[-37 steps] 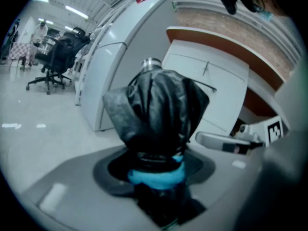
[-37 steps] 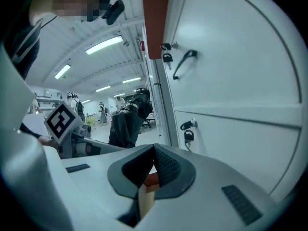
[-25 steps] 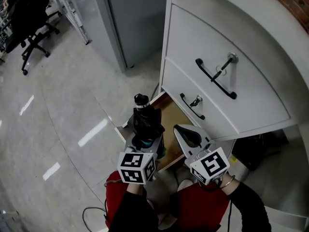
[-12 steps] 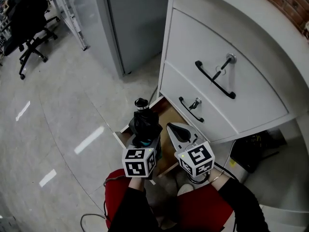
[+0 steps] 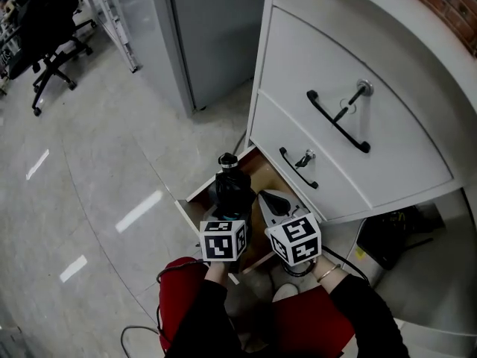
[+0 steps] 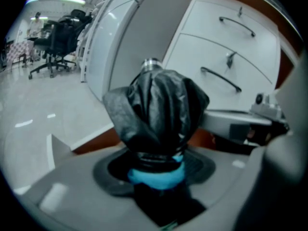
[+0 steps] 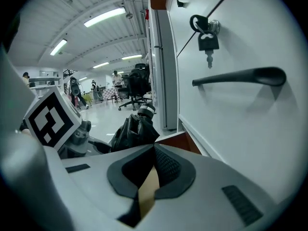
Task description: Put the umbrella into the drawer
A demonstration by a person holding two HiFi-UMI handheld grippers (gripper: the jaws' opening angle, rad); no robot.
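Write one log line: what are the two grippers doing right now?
left gripper: shut on umbrella | umbrella: folded, over open drawer | right gripper: shut, empty | step: not yet in drawer

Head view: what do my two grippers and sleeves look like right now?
The left gripper and right gripper are light grey moulded shells with dark ribbed pads; each carries a white cube printed with black square markers. Black long sleeves cover both arms, a thin band circles the right wrist.
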